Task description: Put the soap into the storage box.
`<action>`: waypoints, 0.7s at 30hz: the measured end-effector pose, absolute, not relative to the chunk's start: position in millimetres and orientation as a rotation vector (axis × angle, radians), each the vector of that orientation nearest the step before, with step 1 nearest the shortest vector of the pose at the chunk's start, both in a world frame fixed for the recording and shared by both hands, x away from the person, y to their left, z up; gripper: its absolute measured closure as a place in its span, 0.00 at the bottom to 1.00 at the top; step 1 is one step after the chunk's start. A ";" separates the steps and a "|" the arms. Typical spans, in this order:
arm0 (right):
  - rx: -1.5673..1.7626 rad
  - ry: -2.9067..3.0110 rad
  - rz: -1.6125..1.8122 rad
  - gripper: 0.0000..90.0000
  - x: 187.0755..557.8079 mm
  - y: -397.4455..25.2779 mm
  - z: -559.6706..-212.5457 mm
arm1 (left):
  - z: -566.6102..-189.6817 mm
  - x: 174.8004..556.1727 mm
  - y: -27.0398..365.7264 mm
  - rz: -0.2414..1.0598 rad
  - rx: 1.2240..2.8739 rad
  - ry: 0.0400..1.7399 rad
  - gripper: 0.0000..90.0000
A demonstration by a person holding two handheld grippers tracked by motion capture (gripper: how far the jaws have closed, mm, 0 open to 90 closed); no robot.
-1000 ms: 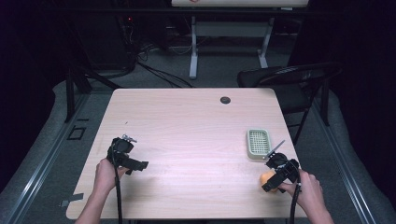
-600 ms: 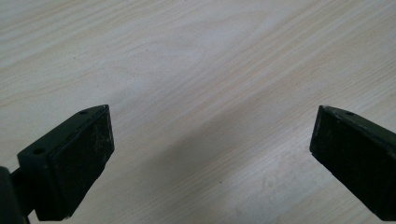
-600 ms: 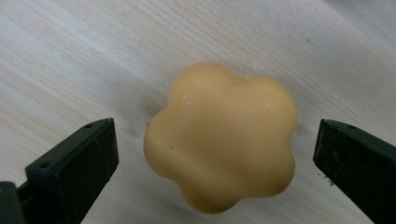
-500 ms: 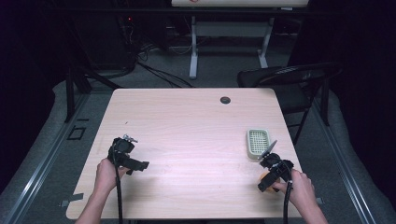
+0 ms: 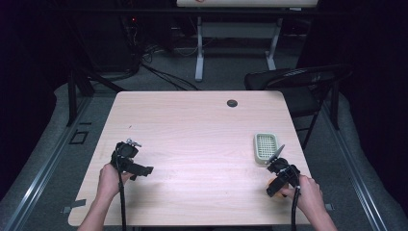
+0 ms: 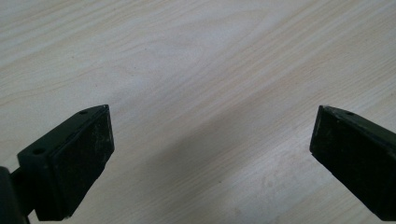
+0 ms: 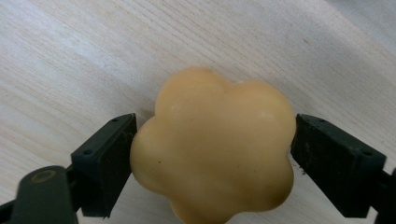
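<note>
Yellow flower-shaped piece (image 7: 210, 140) near the 5 o'clock corner of the pale wooden table (image 5: 202, 125), flat on the wood in the right gripper view. Five rounded lobes, one toward 12 o'clock in that view, two toward 6. About as wide as long, so no clear long axis.

Right gripper (image 5: 275, 187) down over the piece, jaws set at its 9 and 3 o'clock sides and, as far as can be seen, pressed against both. Right hand (image 5: 308, 190) behind it at the table's 5 o'clock edge.

Green perforated dish (image 5: 266, 147) at about 4 o'clock on the table, just beyond the right gripper and apart from the piece, long axis from 12 to 6 in the high view.

Left gripper (image 6: 211, 149) at about 8 o'clock on the table, jaws wide apart over bare wood with nothing between them. Left hand (image 5: 109, 179) at its rear.

Small dark round fitting (image 5: 232, 103) near the 12 o'clock edge. Dark chair (image 5: 298, 79) off the table's 2 o'clock corner.

Against a second ago: right gripper drawn closer to the 6 o'clock edge and a little farther from the dish, piece showing as an orange spot in much the same place. Left gripper and dish unchanged.
</note>
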State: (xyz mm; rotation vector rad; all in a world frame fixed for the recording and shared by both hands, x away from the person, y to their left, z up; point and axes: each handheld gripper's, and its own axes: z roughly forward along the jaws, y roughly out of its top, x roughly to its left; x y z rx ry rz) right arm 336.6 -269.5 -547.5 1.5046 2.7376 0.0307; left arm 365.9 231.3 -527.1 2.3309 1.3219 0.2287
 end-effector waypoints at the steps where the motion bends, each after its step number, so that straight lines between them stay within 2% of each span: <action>1: 1.552 2.693 0.121 0.17 333.7 -268.7 -552.5 | -527.0 365.9 231.3 0.228 2.333 1.321 0.00; 5: 1.485 2.755 -0.003 0.22 337.7 -269.6 -546.8 | -527.0 365.9 231.1 0.228 2.335 1.319 0.00; 8: 1.507 2.747 0.043 0.27 336.2 -268.1 -548.9 | -527.1 365.8 231.3 0.228 2.333 1.321 0.00; 10: 1.546 2.710 0.113 0.28 333.7 -266.8 -552.0 | -527.1 365.8 231.4 0.228 2.332 1.322 0.00; 21: 1.502 2.752 0.029 0.29 334.9 -266.1 -546.3 | -526.7 365.7 232.2 0.228 2.332 1.319 0.00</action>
